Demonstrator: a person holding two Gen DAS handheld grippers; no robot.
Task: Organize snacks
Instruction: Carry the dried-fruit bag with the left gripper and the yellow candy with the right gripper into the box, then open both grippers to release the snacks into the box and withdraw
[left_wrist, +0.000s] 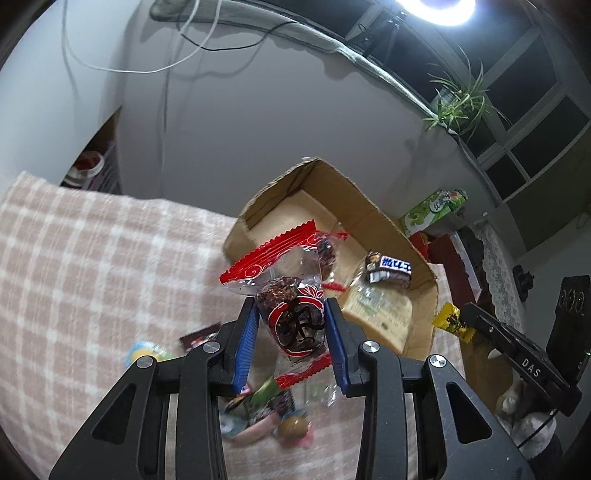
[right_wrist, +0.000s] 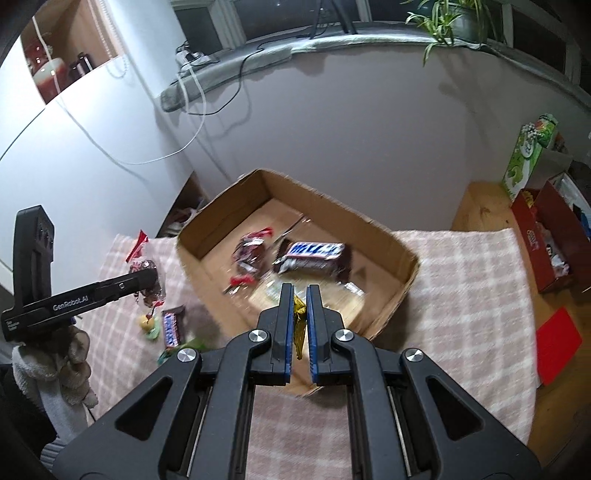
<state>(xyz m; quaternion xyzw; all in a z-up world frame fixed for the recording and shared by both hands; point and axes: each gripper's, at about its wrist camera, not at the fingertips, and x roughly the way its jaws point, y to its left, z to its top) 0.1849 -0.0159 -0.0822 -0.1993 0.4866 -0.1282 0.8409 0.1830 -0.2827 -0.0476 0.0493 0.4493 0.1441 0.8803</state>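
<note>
Our left jaws are partly closed on a clear, red-edged snack bag (left_wrist: 291, 314), held above the checked cloth (left_wrist: 92, 258) on the worktop just near of the cardboard box (left_wrist: 369, 199), while our right jaws are pinched almost together on a small yellow sweet (right_wrist: 299, 321) over the box's near wall. Inside the box lie a chocolate bar (right_wrist: 314, 254) toward the right and another red-edged bag (right_wrist: 251, 254) left of it. More snacks (right_wrist: 171, 325) sit loose on the cloth, left of the box.
</note>
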